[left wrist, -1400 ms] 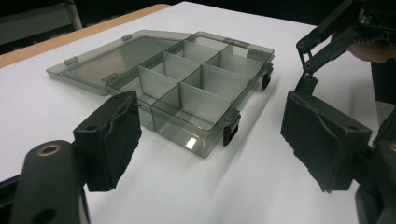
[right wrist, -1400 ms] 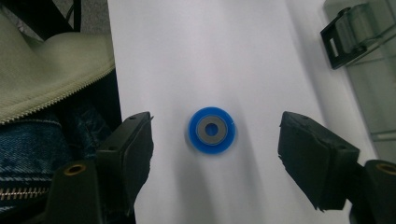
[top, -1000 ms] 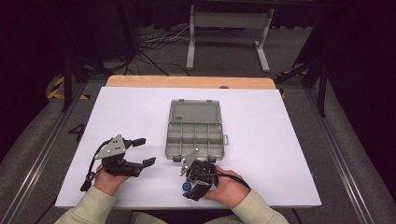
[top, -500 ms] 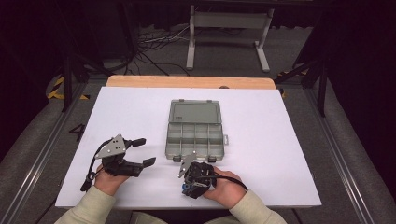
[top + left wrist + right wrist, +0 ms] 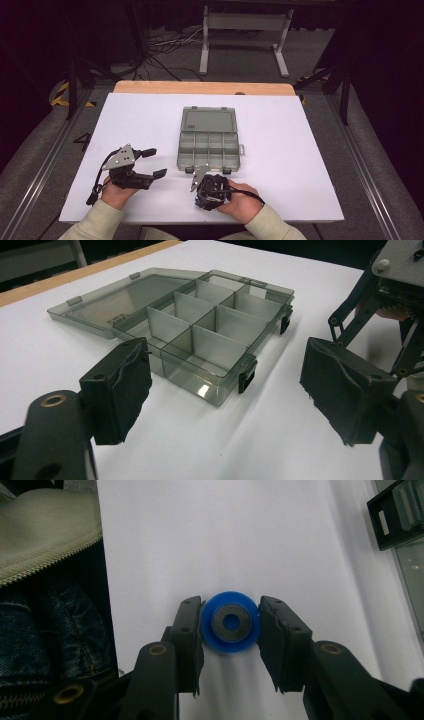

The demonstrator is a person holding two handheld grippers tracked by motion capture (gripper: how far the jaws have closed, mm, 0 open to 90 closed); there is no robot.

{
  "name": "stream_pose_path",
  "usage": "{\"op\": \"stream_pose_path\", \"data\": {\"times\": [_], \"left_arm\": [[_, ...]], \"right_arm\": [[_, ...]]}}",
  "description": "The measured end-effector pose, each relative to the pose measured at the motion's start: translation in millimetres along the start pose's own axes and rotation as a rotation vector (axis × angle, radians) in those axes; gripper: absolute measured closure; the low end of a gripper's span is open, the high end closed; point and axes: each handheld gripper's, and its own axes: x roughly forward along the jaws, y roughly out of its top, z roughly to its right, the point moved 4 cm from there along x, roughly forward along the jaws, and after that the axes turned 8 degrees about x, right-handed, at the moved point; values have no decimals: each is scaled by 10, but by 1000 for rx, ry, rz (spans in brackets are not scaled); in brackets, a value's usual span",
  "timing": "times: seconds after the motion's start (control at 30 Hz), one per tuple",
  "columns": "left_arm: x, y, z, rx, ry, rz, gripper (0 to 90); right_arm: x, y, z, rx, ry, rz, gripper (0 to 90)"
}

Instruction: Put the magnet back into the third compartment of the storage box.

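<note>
Closing in over the last moment, the right gripper's [image 5: 230,625] fingers now pinch a blue wheel [image 5: 230,621] at the table's [image 5: 300,165] near edge, ready for lifting toward the open box [image 5: 208,145]. Left gripper [image 5: 155,162] waits with fingers open and empty.

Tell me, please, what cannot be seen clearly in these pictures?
- Blue ring, right gripper view: its underside is hidden; a full grip by the right gripper, whose jaws have just been closing, is unclear.
- Blue ring, high view: mostly hidden under that gripper.
- Organizer box, left gripper view: lid label too small.
</note>
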Motion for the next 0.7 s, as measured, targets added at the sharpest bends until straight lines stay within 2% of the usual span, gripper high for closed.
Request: {"op": "stream_pose_path", "data": {"times": [0.23,0.43,0.7], "left_arm": [[-5,1,-6,3,3,-2,209],[-1,2,-2,4,3,-4,209],[5,0,-2,6,4,-8,210]], "right_arm": [[-92,32,7,-3,9,30,629],[-217,69,41,-2,-1,66,629],[-384,101,101,7,-12,83,629]]}}
